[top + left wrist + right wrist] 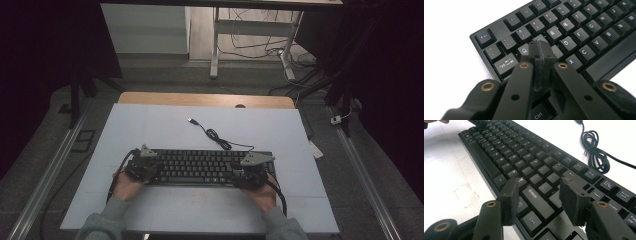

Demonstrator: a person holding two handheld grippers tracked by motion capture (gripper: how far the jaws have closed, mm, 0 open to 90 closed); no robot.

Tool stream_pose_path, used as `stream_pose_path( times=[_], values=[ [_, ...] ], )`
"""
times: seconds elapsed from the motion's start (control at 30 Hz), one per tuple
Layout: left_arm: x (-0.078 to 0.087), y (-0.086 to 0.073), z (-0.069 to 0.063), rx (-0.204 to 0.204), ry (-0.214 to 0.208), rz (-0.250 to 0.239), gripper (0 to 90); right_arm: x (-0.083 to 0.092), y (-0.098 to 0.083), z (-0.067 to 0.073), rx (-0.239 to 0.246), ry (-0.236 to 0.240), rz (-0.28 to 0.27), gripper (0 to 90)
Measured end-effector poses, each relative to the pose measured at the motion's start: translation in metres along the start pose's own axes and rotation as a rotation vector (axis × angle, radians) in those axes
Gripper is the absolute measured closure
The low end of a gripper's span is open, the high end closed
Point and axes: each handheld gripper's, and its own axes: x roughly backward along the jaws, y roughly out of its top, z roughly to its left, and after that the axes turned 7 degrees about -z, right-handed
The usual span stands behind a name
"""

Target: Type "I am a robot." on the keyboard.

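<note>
Two grippers are hovering over the keyboard [212,166], which is lying on the white table [150,130]. The left gripper [541,50] is clenched on nothing above the Q key; the right gripper [537,192] is standing released above the Shift key.

Both forearms come in from the near table edge, grey sleeves to the wrists. Left hand [125,186] grips the left gripper [145,167] at the left end of the keyboard [200,167]; jaws pressed flat together with nothing between them, tips poised over the keys near Q and W, whether touching is unclear. Right hand [263,194] holds the right gripper [247,172] at the keyboard's right end; jaws stand apart, empty, above the right Shift key.
</note>
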Motion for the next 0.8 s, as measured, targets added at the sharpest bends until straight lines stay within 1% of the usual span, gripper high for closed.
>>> stream_pose_path(
  times=[0.17,0.3,0.37,0.43,0.53,0.6,0.67,0.8],
  values=[
    [0.0,0.0,0.0,-0.003,0.005,0.0,88.5,-0.001,0.0,0.001,0.004,0.0,0.006,50.1],
    [-0.002,0.0,-0.001,0.0,0.004,-0.003,88.5,0.0,0.0,0.0,0.0,0.002,-0.003,50.0],
    [-0.002,0.0,-0.002,-0.005,0.006,-0.001,88.5,0.002,0.001,-0.001,0.006,-0.007,-0.002,49.9],
    [-0.004,0.0,-0.002,-0.01,0.008,0.012,88.5,0.003,0.001,-0.003,-0.005,-0.008,-0.014,49.9],
    [-0.004,-0.001,-0.002,-0.008,0.006,0.005,88.6,0.004,0.001,-0.004,-0.001,-0.016,-0.013,49.8],
    [-0.004,-0.001,-0.002,-0.007,0.007,0.001,88.5,0.004,0.001,-0.004,-0.003,-0.012,-0.015,49.8],
    [0.0,0.0,-0.001,-0.002,0.002,-0.023,88.5,0.003,0.001,-0.004,-0.001,-0.013,-0.015,49.7],
    [0.011,0.002,0.0,0.022,-0.011,-0.089,88.4,0.004,0.001,-0.004,-0.001,-0.019,-0.013,49.6]
  ],
)
